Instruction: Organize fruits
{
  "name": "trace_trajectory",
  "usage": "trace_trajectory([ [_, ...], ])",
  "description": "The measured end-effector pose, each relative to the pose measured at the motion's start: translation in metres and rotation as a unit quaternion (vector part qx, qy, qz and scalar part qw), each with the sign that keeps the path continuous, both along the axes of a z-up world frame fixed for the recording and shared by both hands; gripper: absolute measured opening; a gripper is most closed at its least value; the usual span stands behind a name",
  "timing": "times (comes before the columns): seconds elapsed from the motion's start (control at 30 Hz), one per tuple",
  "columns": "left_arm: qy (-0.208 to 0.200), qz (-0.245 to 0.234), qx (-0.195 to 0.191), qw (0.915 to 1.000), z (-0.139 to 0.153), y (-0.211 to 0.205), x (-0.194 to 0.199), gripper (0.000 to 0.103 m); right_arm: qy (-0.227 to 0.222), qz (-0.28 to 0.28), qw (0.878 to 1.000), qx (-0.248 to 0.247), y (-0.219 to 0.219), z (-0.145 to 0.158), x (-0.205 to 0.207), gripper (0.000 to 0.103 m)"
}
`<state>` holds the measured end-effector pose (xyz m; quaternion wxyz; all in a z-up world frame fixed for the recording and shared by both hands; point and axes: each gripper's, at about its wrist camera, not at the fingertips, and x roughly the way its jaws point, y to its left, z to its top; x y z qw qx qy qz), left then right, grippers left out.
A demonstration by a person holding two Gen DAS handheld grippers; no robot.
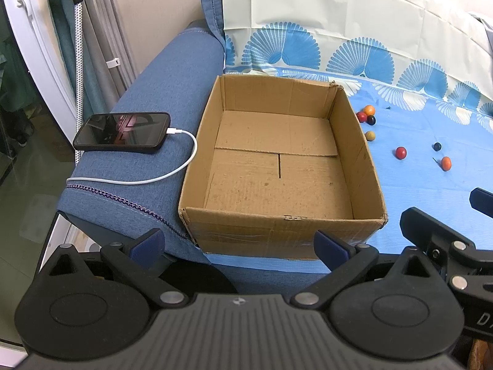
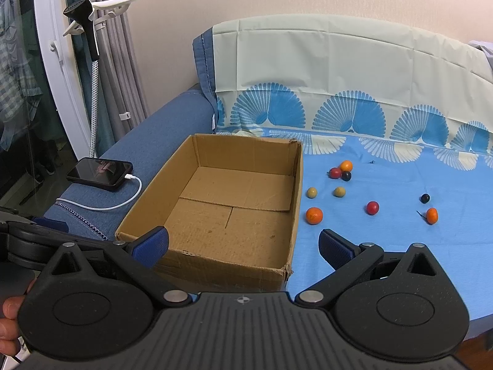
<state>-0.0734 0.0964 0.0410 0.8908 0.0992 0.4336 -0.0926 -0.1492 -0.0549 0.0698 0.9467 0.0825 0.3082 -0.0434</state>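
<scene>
Starting at the left, a smartphone [image 2: 100, 174] lies charging on the blue sofa armrest [image 1: 172, 71], its white cable [image 1: 172, 172] curling toward the open cardboard box [image 2: 215, 203], which is bare inside. The box's long axis runs from the near edge toward the backrest, mouth upward. Right of it, small round fruits are scattered on the blue patterned sheet [image 2: 400, 246]: an orange one [image 2: 314, 215] just beside the box wall, two tan ones [image 2: 311, 192], a touching cluster of red, orange and dark [image 2: 341, 171], a lone red one [image 2: 372, 207], then a dark one [image 2: 425, 198] and a stemmed orange one [image 2: 432, 215]. Round, they have no real long axis.

The left gripper [image 1: 238, 242] and right gripper [image 2: 243, 243] both hover with jaws spread wide, holding nothing.

Risk, as I judge it: the fruits are small and round, so an off-centre pinch could squirt one away, and the soft sheet may bunch between the fingers.
</scene>
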Motion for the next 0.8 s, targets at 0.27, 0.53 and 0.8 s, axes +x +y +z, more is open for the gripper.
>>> trace_trajectory([
  [0.27, 0.001, 0.0, 0.001, 1.0, -0.0004, 0.0, 0.0003, 0.103, 0.002, 0.0, 1.0, 0.008, -0.0003, -0.0005, 0.0003, 0.103],
  [0.53, 0.005, 0.001, 0.005, 1.0, -0.0059, -0.0007, 0.0022, 0.103, 0.007, 0.0, 1.0, 0.021, -0.0043, -0.0027, 0.003, 0.103],
  [0.8, 0.013, 0.003, 0.013, 0.9998, -0.0091, -0.004, 0.0086, 0.103, 0.011, -0.001, 0.999, 0.032, -0.0085, -0.0086, 0.0086, 0.103],
])
